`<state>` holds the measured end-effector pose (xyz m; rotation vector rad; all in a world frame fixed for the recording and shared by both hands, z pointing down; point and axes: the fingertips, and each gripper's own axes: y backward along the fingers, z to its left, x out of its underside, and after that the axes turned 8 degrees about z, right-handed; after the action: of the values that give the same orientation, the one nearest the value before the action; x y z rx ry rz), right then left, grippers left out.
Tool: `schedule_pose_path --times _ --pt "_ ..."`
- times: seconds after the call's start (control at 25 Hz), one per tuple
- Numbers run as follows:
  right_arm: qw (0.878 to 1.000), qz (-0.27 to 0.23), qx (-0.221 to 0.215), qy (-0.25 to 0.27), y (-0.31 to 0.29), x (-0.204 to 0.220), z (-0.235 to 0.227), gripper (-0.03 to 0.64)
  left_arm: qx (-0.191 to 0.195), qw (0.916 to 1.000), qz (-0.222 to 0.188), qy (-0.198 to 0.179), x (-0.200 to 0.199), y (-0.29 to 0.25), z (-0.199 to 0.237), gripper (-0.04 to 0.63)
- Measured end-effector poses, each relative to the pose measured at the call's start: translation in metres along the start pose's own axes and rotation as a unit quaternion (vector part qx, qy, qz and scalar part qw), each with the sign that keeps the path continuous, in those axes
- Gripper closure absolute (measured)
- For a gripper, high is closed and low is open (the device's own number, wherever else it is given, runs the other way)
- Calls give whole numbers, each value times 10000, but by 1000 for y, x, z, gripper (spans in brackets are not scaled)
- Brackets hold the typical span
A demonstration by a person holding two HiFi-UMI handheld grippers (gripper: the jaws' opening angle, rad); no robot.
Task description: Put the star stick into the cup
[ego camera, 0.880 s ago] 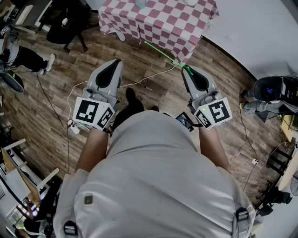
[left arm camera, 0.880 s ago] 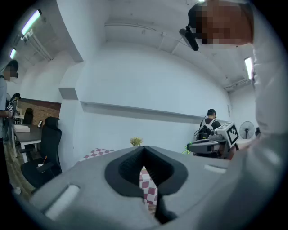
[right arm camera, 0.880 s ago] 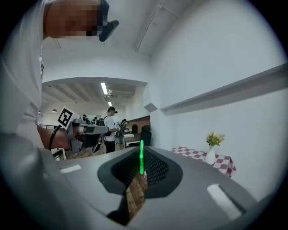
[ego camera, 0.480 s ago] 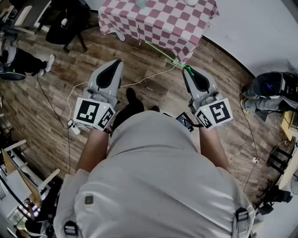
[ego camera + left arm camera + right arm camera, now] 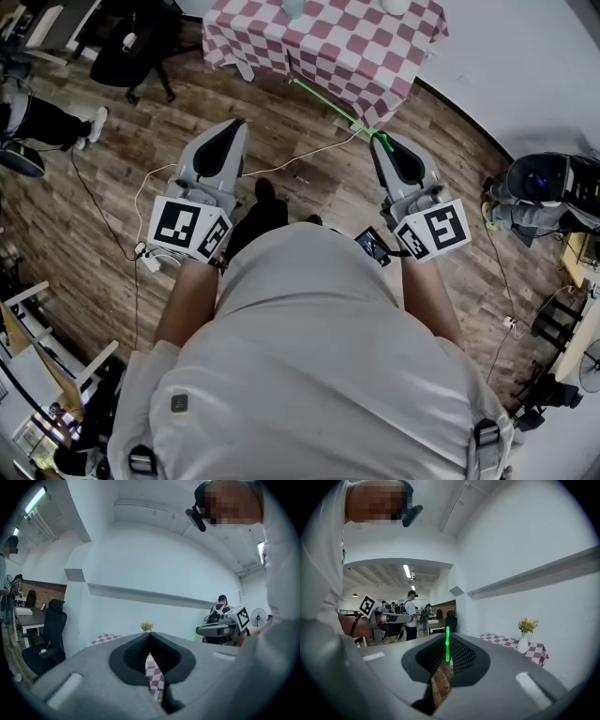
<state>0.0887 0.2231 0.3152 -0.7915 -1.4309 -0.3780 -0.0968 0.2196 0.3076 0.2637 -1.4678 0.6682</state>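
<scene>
My right gripper (image 5: 379, 140) is shut on the lower end of a thin green stick (image 5: 323, 102), which slants up and left toward the table with the red-and-white checked cloth (image 5: 328, 42). In the right gripper view the stick (image 5: 447, 644) stands upright between the closed jaws of the right gripper (image 5: 446, 657). My left gripper (image 5: 233, 125) is shut with nothing in it, level with the right one and well to its left, over the wooden floor. A pale cup-like object (image 5: 293, 7) sits on the table at the frame's top edge. No star end shows.
A white vase with yellow flowers (image 5: 524, 639) stands on the checked table (image 5: 536, 649) by the white wall. Cables (image 5: 309, 155) run over the floor. Black office chairs (image 5: 141, 52) stand at the left; a bag and gear (image 5: 548, 187) lie at the right. People stand in the background.
Both grippers have stayed almost in place. The table has slid slightly further into the head view, and the right gripper has shifted a little to the right with the stick.
</scene>
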Motion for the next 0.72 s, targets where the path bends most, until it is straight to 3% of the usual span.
schedule_pose_path --times 0.72 --pt "9986 98 505 -73 -128 -50 2 589 548 9984 -1 -127 -38 -37 136 591"
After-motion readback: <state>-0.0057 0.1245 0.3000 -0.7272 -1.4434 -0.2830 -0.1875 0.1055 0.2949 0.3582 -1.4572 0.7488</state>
